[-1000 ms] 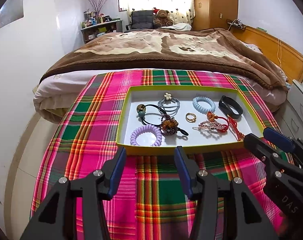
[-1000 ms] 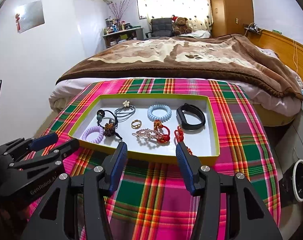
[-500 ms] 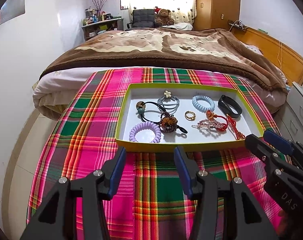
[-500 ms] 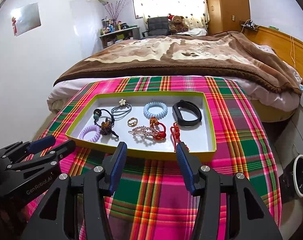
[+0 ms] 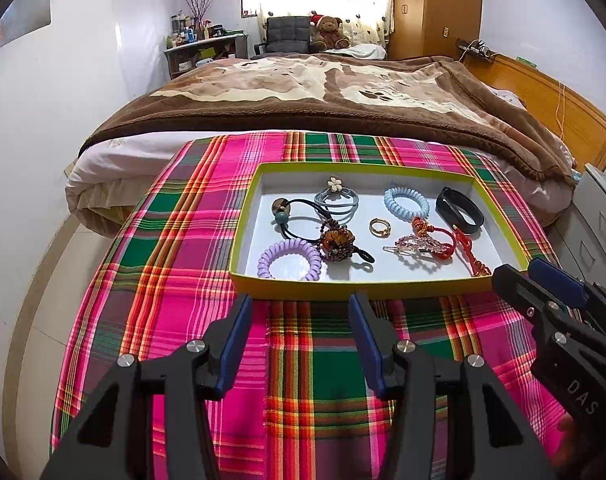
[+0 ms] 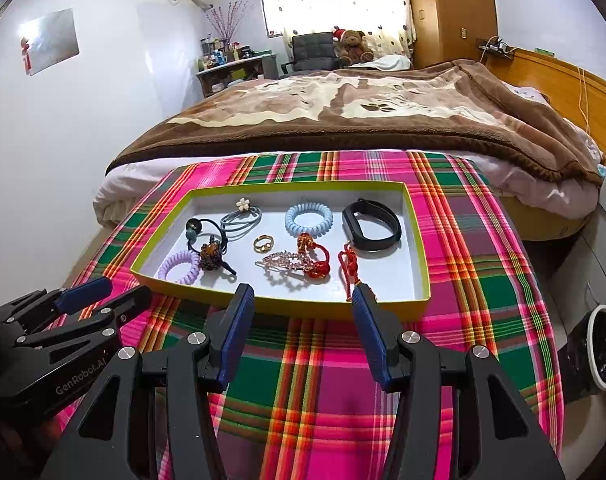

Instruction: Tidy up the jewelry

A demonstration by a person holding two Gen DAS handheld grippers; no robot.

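Both tools poised and empty: the left gripper (image 5: 299, 316) has its jaws spread wide above the plaid cloth (image 5: 175, 280), and the right gripper (image 6: 299, 308) is spread just as wide, nothing between either pair. Dead ahead at twelve o'clock sits the green-rimmed tray (image 5: 343, 286), all the jewelry inside. Nearest, the purple coil tie (image 5: 289, 258) at eleven o'clock touches the beaded flower tie (image 5: 337, 242), whose black elastic loops away — lift one and the other may drag along. At one o'clock the crystal clip (image 5: 417, 245) is knotted among the red cord (image 5: 469, 250); a snag there looks likely. Mid-tray, the gold ring (image 5: 380, 227) lies small and flat, apt to skid from wide pads. Farther back, blue coil tie (image 5: 406, 203) and black band (image 5: 459, 210) sit clear.
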